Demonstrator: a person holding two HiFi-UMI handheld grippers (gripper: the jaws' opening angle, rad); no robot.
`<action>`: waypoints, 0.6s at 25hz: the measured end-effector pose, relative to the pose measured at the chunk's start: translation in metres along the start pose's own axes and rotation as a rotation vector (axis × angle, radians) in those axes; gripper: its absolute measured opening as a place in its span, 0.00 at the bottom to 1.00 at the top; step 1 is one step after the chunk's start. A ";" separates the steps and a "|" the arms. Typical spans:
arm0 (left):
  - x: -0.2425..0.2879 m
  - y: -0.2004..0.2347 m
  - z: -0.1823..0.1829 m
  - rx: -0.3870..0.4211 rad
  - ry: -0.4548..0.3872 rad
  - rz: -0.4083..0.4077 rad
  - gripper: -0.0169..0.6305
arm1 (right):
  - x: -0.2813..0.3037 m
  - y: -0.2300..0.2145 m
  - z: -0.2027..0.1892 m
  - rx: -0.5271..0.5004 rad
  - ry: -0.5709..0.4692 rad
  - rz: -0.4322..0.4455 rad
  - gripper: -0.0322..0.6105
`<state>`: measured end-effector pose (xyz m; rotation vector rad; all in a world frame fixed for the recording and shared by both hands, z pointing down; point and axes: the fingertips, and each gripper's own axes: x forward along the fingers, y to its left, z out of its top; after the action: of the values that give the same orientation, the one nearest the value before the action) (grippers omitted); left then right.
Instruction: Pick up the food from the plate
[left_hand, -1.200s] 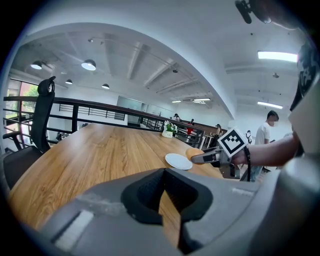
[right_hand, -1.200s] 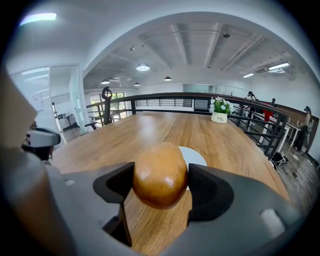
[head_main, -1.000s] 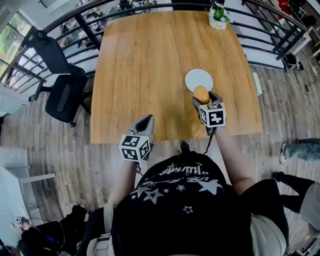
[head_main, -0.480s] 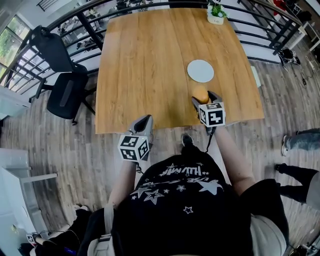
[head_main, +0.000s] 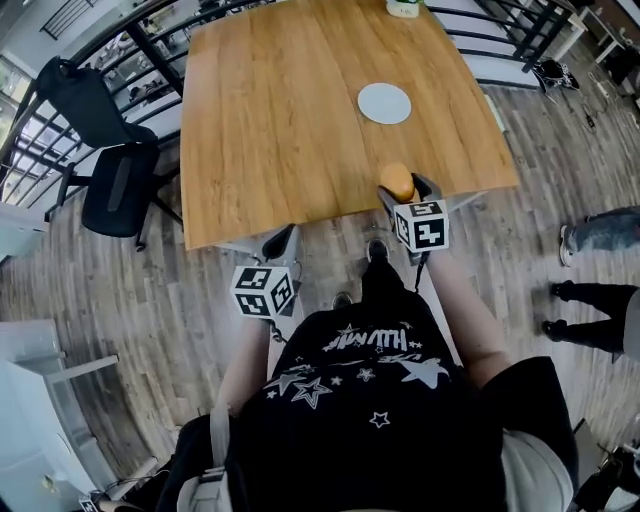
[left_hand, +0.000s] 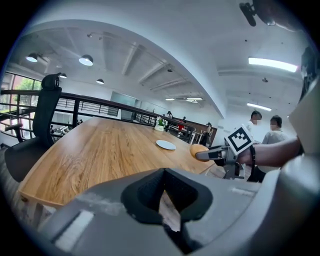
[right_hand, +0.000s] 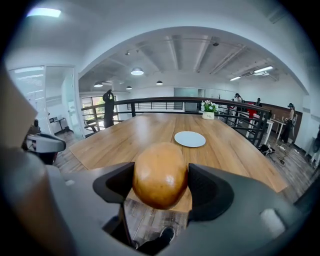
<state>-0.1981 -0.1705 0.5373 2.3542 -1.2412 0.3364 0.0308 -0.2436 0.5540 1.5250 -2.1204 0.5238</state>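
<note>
- The bread roll is being gripped by the right gripper's fingers and carried back from the plate to the counter's near edge.
- The plate is being left empty, so the pick-up is judged complete.
- The left gripper's fingers are being held closed, empty.

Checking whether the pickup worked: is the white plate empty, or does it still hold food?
Empty. The plate lies bare on the table, and the right gripper grips the brown bun away from it.

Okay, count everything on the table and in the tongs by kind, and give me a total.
plate: 1
potted plant: 1
bread roll, held in the right tongs: 1
Total: 3
</note>
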 end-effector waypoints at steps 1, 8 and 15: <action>-0.002 -0.002 -0.004 0.002 0.005 -0.007 0.03 | -0.007 0.001 -0.005 0.000 0.001 -0.008 0.57; -0.009 -0.013 -0.017 -0.014 -0.002 -0.030 0.03 | -0.033 -0.004 -0.032 -0.007 0.035 -0.037 0.57; -0.011 -0.026 -0.019 -0.020 -0.016 -0.028 0.03 | -0.040 0.013 -0.034 -0.034 0.029 0.022 0.57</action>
<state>-0.1828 -0.1405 0.5419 2.3593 -1.2121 0.2944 0.0343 -0.1900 0.5580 1.4693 -2.1155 0.5120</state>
